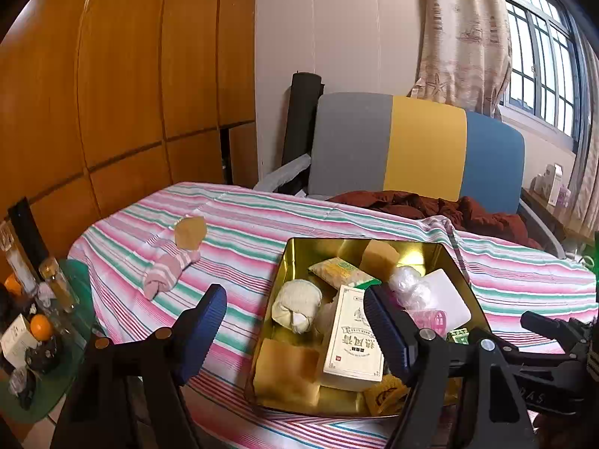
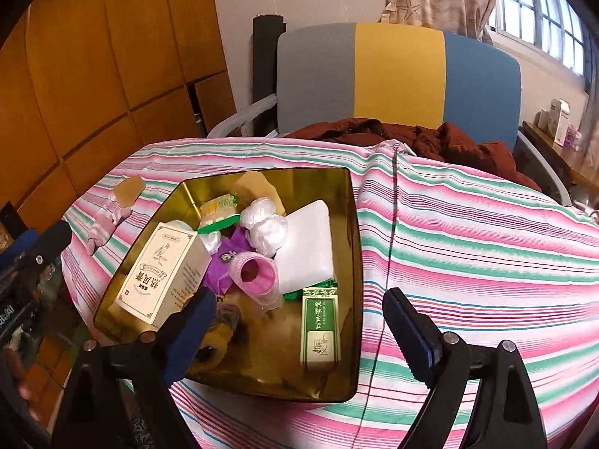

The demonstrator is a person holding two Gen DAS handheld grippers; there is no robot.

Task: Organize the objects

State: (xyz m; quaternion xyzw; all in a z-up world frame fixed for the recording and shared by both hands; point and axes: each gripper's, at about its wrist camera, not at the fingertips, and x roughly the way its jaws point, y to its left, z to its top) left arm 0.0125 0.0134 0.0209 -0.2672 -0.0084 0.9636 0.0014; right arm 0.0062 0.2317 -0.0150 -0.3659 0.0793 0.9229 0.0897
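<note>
Gold tin (image 2: 348,262) on striped cloth (image 2: 486,243) already holds boxes, packets, pink roll (image 2: 256,275). Rolled sock (image 1: 170,271) and tan packet (image 1: 190,232) lie outside, left. Left gripper (image 1: 295,321), right gripper (image 2: 299,321) gape wide, empty.

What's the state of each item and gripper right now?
left gripper: open, empty
right gripper: open, empty
gold tin: lidless, holding many items
white box: in tin, tilted against its left wall
green box: in tin, lying flat
pink roll: in tin, on its side
striped sock: knotted, on cloth outside tin
tan packet: on cloth outside tin, beside the sock
</note>
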